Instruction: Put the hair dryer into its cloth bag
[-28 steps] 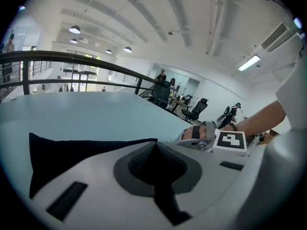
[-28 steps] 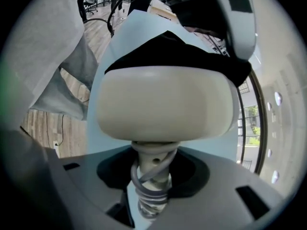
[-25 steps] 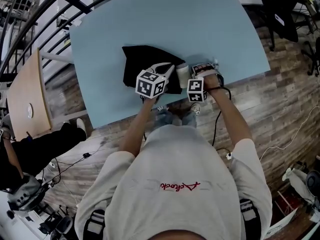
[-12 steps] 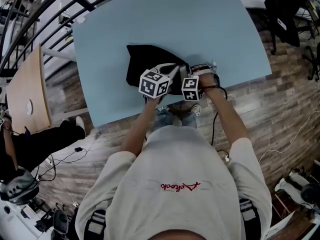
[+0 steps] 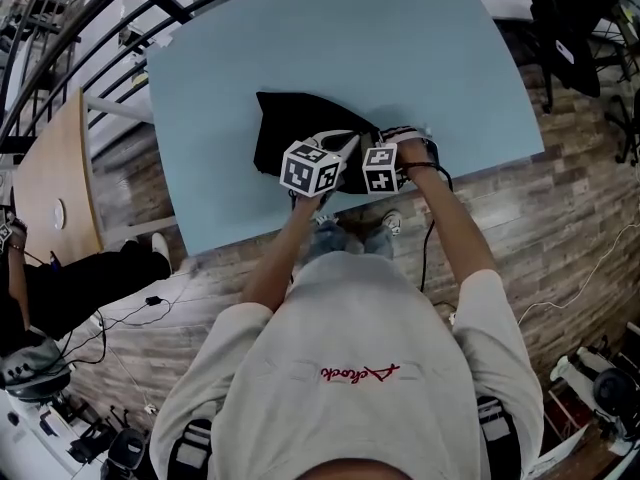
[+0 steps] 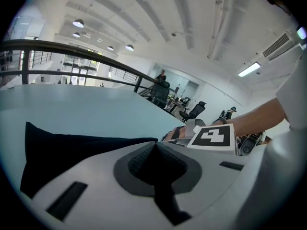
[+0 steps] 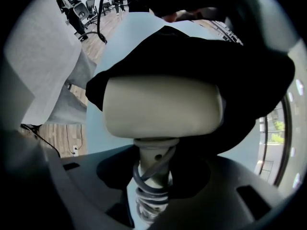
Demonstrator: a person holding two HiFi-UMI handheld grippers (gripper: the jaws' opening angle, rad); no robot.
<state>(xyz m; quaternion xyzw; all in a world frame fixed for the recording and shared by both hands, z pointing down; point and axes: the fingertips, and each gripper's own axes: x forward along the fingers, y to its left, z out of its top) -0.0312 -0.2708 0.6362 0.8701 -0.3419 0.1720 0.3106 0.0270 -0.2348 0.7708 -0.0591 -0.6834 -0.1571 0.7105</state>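
A: Black cloth bag (image 5: pixel 290 128) lies on the blue table (image 5: pixel 350 38), towards the near edge. Left gripper (image 6: pixel 154 146) is pinched shut, seemingly on its rim.

B: Right gripper (image 7: pixel 153 176), half-wide, clamps the cream hair dryer (image 7: pixel 163 107) by its cord end, at the bag's mouth. Risk: the rim slips free, the mouth collapses and the dryer snags.

A pale grey short-sleeved T-shirt (image 5: pixel 340 368) with red script lettering is worn; black-and-white marker cubes (image 5: pixel 308 168) are fitted to the left gripper (image 6: pixel 156 146) and right gripper (image 7: pixel 153 176).

The right tool (image 5: pixel 373 151) has tilted in toward the left tool (image 5: pixel 348 140), closing the gap between them.
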